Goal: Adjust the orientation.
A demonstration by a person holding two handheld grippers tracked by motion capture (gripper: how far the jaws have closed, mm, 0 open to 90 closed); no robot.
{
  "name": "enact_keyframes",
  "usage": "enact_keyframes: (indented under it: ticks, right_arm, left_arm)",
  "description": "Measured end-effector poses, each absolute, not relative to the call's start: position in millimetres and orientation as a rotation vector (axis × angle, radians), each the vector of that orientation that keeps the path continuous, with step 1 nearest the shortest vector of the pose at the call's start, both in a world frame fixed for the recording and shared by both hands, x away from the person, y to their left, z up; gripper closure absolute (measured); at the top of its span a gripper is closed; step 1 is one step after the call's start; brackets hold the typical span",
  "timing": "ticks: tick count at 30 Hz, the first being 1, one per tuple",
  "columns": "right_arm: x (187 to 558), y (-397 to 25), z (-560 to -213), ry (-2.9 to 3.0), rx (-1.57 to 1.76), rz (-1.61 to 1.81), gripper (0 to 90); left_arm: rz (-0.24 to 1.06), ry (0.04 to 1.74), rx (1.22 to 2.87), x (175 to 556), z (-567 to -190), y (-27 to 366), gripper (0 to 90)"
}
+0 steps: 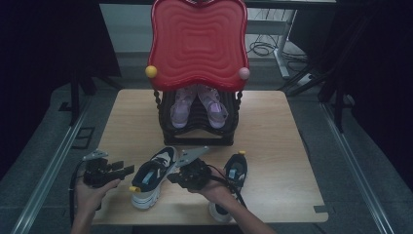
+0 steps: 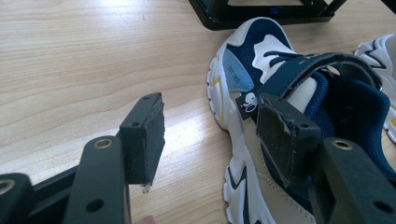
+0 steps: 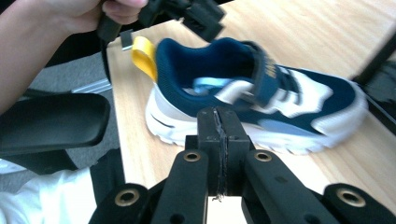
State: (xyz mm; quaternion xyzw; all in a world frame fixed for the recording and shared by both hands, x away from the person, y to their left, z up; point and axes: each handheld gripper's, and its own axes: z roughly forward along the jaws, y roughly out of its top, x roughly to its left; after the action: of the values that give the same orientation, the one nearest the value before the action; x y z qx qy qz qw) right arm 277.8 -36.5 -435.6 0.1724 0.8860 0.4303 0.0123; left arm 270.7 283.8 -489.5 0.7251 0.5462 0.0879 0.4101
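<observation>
Two navy-and-white sneakers lie near the front of the wooden table. The left sneaker has a yellow heel loop. The right sneaker is partly under the person's right hand. My left gripper is open just left of the left sneaker, with nothing between its jaws. My right gripper is shut on nothing, between the two sneakers, pointing at the left one's side. Beyond that sneaker's heel in the right gripper view is the left gripper.
A black shoe rack with a red wavy top stands at the table's back middle. It holds a pair of purple sandals. Bare tabletop lies on both sides of the rack.
</observation>
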Motion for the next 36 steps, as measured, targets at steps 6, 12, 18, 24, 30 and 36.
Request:
enact_keyframes:
  ticks: [6,12,18,24,30,36]
  right_arm:
    - [281,-72,-430,2.685,0.597,1.383,88.7]
    - [280,-112,-430,2.604,0.665,1.427,88.7]
    - [274,-150,-435,2.55,0.744,1.45,88.8]
    - [272,-174,-438,2.494,0.795,1.48,88.7]
    - [269,-190,-439,2.454,0.832,1.502,88.7]
    - [262,-209,-442,2.423,0.855,1.5,88.7]
  left_arm:
    - [0.222,1.378,1.835,271,-491,280,41.8]
    - [0.235,1.383,1.83,270,-490,280,41.8]
    - [0.249,1.39,1.822,269,-488,282,41.8]
    - [0.257,1.391,1.805,269,-487,283,41.7]
    - [0.247,1.382,1.81,270,-487,279,41.6]
    - [0.257,1.384,1.798,269,-485,280,41.5]
